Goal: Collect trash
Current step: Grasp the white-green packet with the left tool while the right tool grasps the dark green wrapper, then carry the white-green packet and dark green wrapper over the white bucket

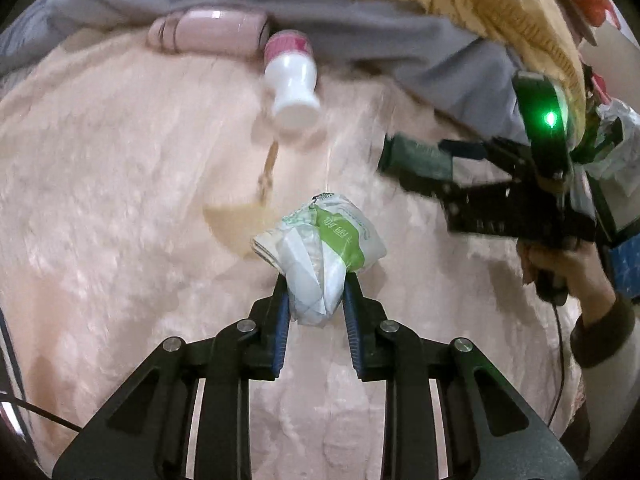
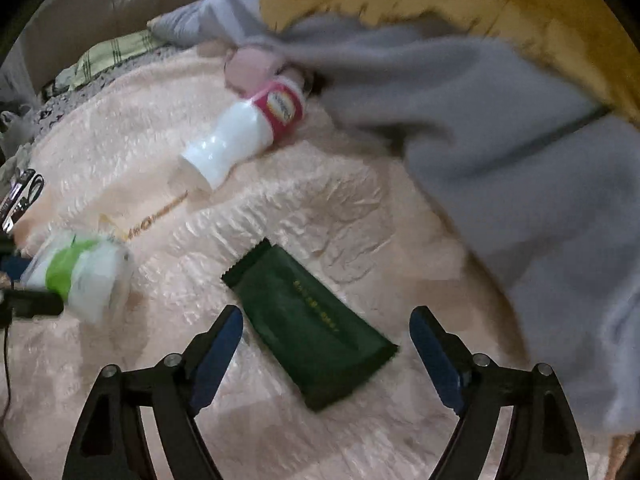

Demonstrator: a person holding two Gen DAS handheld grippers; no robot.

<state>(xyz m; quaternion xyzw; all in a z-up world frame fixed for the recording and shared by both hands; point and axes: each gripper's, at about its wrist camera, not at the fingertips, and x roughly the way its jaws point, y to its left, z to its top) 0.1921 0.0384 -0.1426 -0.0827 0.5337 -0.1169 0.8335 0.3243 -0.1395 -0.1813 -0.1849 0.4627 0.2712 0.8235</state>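
Our left tongs (image 1: 314,294) are closed on the crumpled wrapper (image 1: 324,240), held just above the pink blanket (image 1: 120,200) near the middle of the bed. That piece is in hand but not binned; no bin shows. Farther back, the white bottle (image 2: 240,140) lies on its side by the grey cover (image 2: 500,140), untouched. Our right tongs (image 2: 326,332) gape wide around the green packet (image 2: 308,328), not yet gripping. We judge most collecting remains.

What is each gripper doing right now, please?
Left gripper: shut on the crumpled white-green wrapper.
Right gripper: open, jaws either side of the dark green packet, not gripping it.
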